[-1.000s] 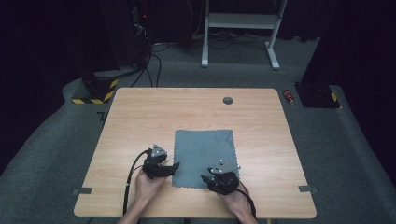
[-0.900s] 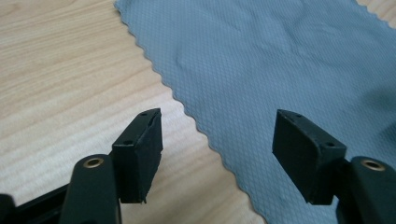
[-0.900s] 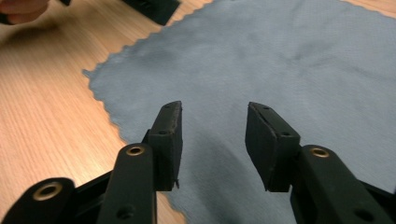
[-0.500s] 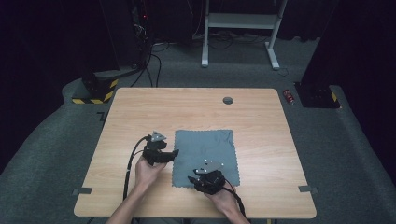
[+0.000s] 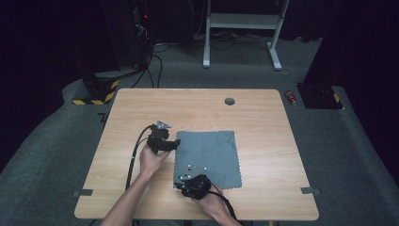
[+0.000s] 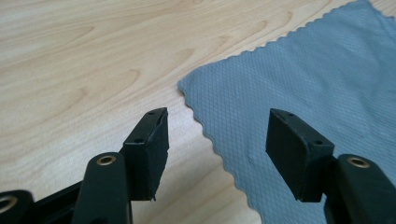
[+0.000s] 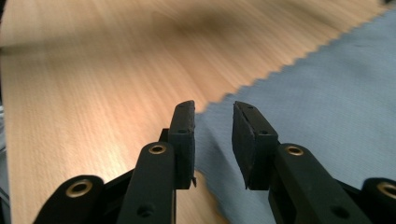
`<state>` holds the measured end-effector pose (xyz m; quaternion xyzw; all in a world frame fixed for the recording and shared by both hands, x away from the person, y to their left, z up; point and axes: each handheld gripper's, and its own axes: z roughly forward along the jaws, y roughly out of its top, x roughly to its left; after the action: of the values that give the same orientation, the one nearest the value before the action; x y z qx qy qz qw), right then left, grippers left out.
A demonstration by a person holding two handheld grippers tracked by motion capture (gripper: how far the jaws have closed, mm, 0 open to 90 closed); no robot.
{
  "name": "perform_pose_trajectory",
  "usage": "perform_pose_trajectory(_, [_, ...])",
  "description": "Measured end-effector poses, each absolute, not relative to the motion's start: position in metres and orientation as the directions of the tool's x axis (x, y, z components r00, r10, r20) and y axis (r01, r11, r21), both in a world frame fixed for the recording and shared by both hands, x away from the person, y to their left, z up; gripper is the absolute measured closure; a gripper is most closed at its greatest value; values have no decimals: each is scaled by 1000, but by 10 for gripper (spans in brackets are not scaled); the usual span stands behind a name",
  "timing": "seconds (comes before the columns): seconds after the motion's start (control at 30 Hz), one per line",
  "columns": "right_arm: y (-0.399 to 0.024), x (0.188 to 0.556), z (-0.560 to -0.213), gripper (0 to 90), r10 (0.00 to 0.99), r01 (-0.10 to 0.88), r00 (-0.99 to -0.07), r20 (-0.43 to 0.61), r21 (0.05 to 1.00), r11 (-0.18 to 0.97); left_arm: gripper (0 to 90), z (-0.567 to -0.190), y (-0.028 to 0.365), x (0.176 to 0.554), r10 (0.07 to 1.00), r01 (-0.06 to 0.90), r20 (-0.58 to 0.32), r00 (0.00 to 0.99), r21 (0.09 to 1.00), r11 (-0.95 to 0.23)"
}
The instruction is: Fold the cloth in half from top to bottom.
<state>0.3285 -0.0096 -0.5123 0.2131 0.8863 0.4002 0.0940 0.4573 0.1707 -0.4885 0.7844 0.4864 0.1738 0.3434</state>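
Bare wood table (image 5: pixel 141 103), grommet hole (image 5: pixel 229 101) far off.

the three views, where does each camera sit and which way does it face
High view: above the person's side, looking forward and down on the table; forearms, hands, left tongs and right tongs show.
Left gripper view: rides the left tongs, facing the grey cloth corner.
Right gripper view: rides the right tongs, facing another cloth corner.
All share cloth and table.
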Motion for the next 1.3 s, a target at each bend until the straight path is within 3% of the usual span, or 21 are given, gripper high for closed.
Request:
perform_pose_trajectory(0.33, [9,319,-521,703,422,284,-906,-16,717,637,432,-506,179,475,913,674,-69,401,697,-243])
perform_pose_trajectory(1.1, [11,313,-521,778,441,272,-896,-59,713,646,436,-511,156,507,910,696,-3,414,645,-314])
perform_pose_trajectory(1.2, [11,313,-521,800,444,272,-894,-62,713,647,474,-511,154,506,905,689,-8,425,651,-318])
perform_pose_trajectory(1.3, [12,313,-521,852,446,265,-891,-81,706,657,601,-510,152,506,896,680,-9,443,655,-330])
